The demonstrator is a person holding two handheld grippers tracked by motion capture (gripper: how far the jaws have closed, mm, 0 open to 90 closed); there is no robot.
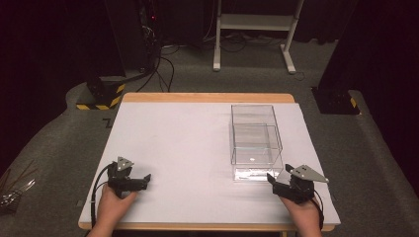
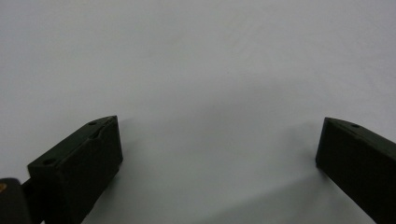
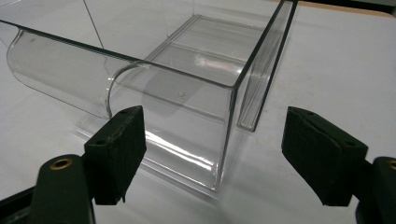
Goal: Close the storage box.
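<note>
A clear plastic box with an open top stands on the right half of the white table; in the right gripper view the clear box shows a curved front lip and nothing inside. My right gripper rests at the table's front right, just below the box's near corner, jaws wide open around empty air. My left gripper lies at the front left, pointing right, far from the box. Its jaws stand open over bare white tabletop.
The table's wooden edge runs along the back. Beyond it are grey carpet, a white stand's legs, cables and a dark post with yellow-black tape. Thin metal rods lie on the floor at the left.
</note>
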